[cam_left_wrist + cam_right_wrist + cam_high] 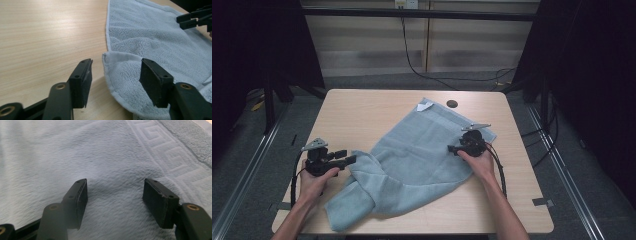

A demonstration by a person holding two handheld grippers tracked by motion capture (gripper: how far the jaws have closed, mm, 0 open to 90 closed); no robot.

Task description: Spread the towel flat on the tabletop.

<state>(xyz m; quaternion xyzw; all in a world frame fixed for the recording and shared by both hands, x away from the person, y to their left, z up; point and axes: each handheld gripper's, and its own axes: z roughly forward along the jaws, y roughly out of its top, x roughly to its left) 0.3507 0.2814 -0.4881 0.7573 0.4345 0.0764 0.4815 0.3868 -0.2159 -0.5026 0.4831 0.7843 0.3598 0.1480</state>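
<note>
1. The left hand-held gripper (115, 82) has its jaws wide apart. A folded towel (155, 50) corner lies between them, and neither pad presses on it. Nothing is held.
2. The right hand-held gripper (115, 205) also stands wide open. It hovers low over the middle of the towel (100, 157), just beside the woven border band, with plain pile under the gap and nothing gripped.
3. In the high view, the towel (422, 155) lies spread aslant across the table (357, 110). Its near left part is folded over on itself and bunched towards the front edge. The left hand-held gripper (349, 160) sits at that fold; the right hand-held gripper (453, 148) sits on the right side of the cloth.
4. The step in hand appears to be taking a fresh hold in order to fold or straighten the towel.
5. Left side: advance the jaws until the hemmed corner sits deep between the pads. Take both layers of the fold, or one only, by choice; a shallow bite on the hem is likely to slip.
6. Right side: move to an edge or pinch up a ridge of pile before closing. Closing flat on the surface probably catches little cloth.
7. Close both sides firmly before lifting, and keep the lift level so that the bunched part does not drag off the table front.
</note>
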